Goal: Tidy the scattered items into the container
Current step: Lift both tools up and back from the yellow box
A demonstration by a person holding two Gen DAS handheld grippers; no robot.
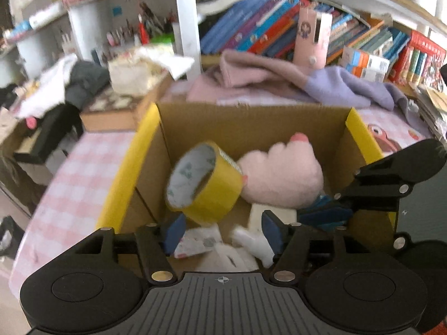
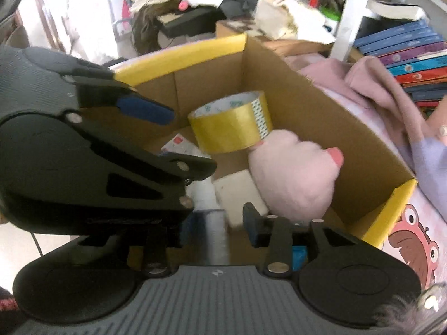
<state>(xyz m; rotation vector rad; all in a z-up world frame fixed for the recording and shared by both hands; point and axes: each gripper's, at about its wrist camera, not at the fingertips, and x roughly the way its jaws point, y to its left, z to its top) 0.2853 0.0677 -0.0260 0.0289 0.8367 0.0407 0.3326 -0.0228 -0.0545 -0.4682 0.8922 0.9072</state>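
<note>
A cardboard box with yellow flaps stands on a pink checked cloth. Inside it lie a pink plush toy, a white block, a white bottle and a small packet. A roll of yellow tape is in the air above the box's inside, touched by neither gripper. My left gripper is open just below the tape. My right gripper is open over the box's near edge. The left gripper also shows in the right wrist view.
Pink and lilac clothes lie behind the box. Shelves of books stand at the back. A second cardboard box with clutter is at the left. A cartoon print marks the cloth at the right.
</note>
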